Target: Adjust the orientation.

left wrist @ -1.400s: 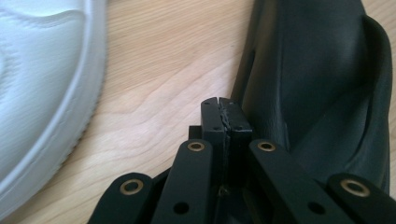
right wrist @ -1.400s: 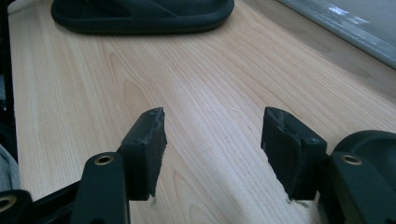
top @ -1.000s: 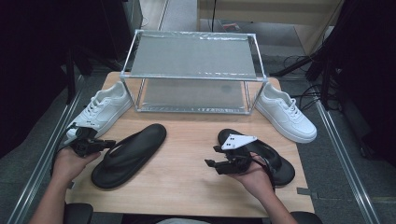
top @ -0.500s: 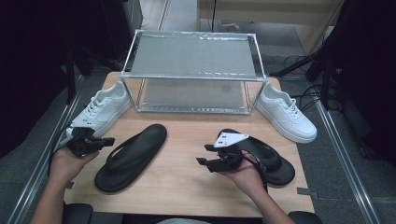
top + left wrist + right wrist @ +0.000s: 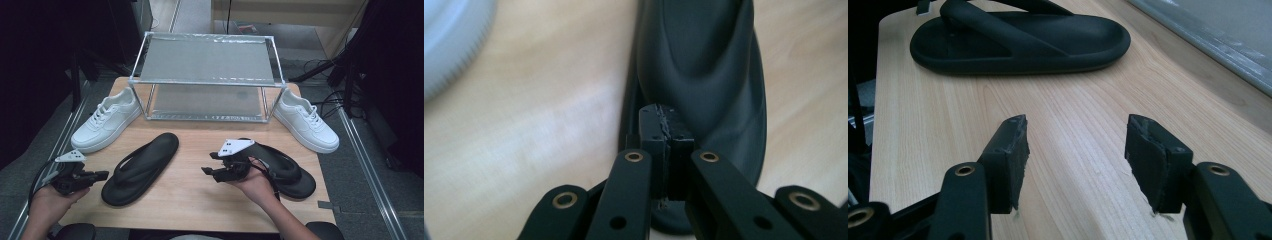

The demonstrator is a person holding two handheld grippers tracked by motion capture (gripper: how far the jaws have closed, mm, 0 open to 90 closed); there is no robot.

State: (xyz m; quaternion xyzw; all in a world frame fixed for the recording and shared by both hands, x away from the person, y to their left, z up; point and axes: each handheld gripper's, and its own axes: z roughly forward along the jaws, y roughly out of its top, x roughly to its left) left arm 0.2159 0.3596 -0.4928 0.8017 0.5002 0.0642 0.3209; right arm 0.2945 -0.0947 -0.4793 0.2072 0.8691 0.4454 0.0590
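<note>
Two black flip-flops lie on the wooden table [image 5: 190, 200]. The left flip-flop [image 5: 142, 167] [image 5: 704, 65] [image 5: 1018, 40] points up and right; the right flip-flop [image 5: 287, 170] lies partly under the right hand. My left gripper [image 5: 100, 175] [image 5: 666, 127] is at the left flip-flop's heel end, its jaws shut with the pads pressed together and nothing between them. My right gripper [image 5: 209, 168] [image 5: 1075, 132] hovers low over bare wood between the two flip-flops, open and empty, facing the left flip-flop.
A two-level metal-framed rack [image 5: 207, 81] stands at the back middle of the table. A white sneaker [image 5: 105, 120] lies left of it and another white sneaker [image 5: 305, 120] right of it. Cables trail on the floor at the right.
My right gripper has moved left, off the right flip-flop and out over bare wood. My left gripper has drawn back toward the near left corner, to the left flip-flop's heel.
</note>
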